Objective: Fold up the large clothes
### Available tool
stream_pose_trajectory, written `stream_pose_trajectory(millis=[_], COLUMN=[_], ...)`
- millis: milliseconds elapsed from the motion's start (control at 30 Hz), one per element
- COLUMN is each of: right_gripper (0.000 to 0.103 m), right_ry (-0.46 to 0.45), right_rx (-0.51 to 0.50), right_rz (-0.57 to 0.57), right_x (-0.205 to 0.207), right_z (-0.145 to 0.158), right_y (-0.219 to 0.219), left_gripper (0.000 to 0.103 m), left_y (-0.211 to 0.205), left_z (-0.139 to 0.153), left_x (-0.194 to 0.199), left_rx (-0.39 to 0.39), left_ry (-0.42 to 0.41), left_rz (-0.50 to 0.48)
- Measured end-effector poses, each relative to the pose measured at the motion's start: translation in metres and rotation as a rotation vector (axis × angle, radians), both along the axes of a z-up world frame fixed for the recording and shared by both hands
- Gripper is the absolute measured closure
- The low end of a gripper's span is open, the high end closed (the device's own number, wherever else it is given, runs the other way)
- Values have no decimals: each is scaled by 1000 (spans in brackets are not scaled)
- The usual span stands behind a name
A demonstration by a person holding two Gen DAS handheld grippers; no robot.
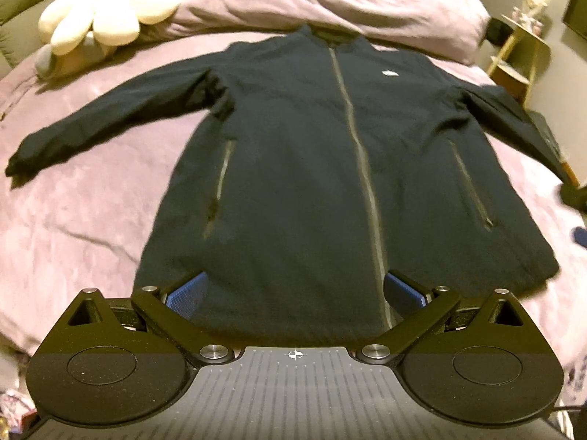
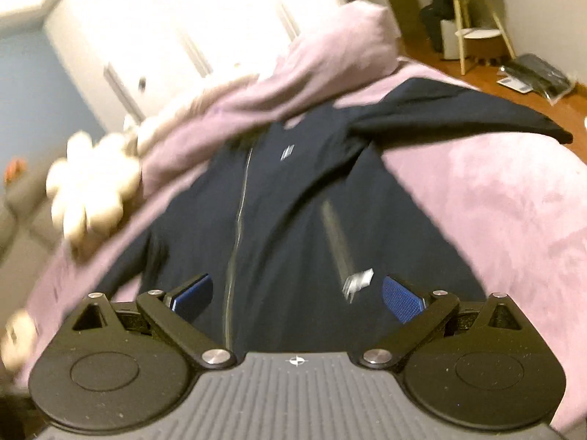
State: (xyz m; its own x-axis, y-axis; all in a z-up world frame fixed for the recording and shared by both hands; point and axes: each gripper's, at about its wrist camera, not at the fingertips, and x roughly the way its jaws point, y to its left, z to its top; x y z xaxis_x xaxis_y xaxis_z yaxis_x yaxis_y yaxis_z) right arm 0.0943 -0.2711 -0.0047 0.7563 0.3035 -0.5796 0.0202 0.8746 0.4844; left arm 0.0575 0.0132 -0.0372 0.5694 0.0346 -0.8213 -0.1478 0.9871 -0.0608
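Note:
A dark navy zip-up jacket (image 1: 312, 154) lies flat, front up, on a lilac bedspread (image 1: 80, 220), both sleeves spread out to the sides. My left gripper (image 1: 295, 293) hovers open above the jacket's hem, blue pads (image 1: 185, 299) wide apart with nothing between them. In the right wrist view, which is blurred and tilted, the same jacket (image 2: 293, 201) fills the middle, its right sleeve (image 2: 477, 117) lying toward the bed's edge. My right gripper (image 2: 297, 295) is open over the lower front, near the pocket zip pull (image 2: 357, 282).
A white flower-shaped plush (image 1: 106, 11) and a bunched lilac duvet (image 1: 348, 3) lie at the head of the bed. A small yellow-legged side table (image 2: 473, 18) stands on the wooden floor (image 2: 532, 95) to the right, with dark bags beside it. White doors (image 2: 183, 29) rise behind the bed.

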Motion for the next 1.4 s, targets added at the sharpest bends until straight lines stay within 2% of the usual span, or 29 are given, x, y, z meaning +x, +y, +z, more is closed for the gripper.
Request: stream_pose_trajectory(millis=[167,233,300,333,467,600,733,767,800,900,933,967,1033,1167,1233,1300,1333,1400], right_gripper=[5,18,48,52,54,55,66,78,91,92,92,92,93,94,94,94,94,90], right_ry=[-35,-40,-12,6,16,36,4,3,21,45,54,65,76,-49,-152,-249,-294,-349], right_rx=[280,359,413,462,637,693,836,850,839,795,750,684,479,64,-99,-246,-314,-380], right_rz=[-257,-359,-460,-508,-705,-855,-909,-915,-919,-891,-877,-863,-834,-740,-588,-375,-240,-5], right_x=[56,81,106,120,151,171,184,189,194,205,208,210,220,242,253,264,265,263], right_z=[-25,-42,-61,-76,-126,-163,-195,-200,-203,-205,-200,-188,-157,-74,-29,3,14,21], right_y=[-97,-132,-165,-183,-236,-268,-289,-292,-295,-304,-306,-307,-300,-251,-207,-141,-102,-37], left_gripper=[0,0,0,0,0,0,0,0,0,0,0,0,0,0,0,0,0,0], left_y=[19,21,20,19,19,22,24,24,25,32,34,35,38,47,52,56,57,61], left_z=[-18,-27,-37,-43,-66,-86,-97,-99,-100,-99,-99,-99,-100,-94,-87,-79,-73,-59], left_x=[49,71,92,102,138,156,162,162,161,159,159,159,160,157,154,151,149,147], left_rx=[-34,-48,-42,-33,3,28,64,64,57,21,12,3,-2,-50,-80,-82,-79,-82], left_ry=[-27,-39,-49,-46,-13,46,54,54,54,51,53,55,59,60,60,33,7,-50], left_rz=[73,84,80,80,107,129,139,146,151,161,157,148,118,103,116,127,124,111])
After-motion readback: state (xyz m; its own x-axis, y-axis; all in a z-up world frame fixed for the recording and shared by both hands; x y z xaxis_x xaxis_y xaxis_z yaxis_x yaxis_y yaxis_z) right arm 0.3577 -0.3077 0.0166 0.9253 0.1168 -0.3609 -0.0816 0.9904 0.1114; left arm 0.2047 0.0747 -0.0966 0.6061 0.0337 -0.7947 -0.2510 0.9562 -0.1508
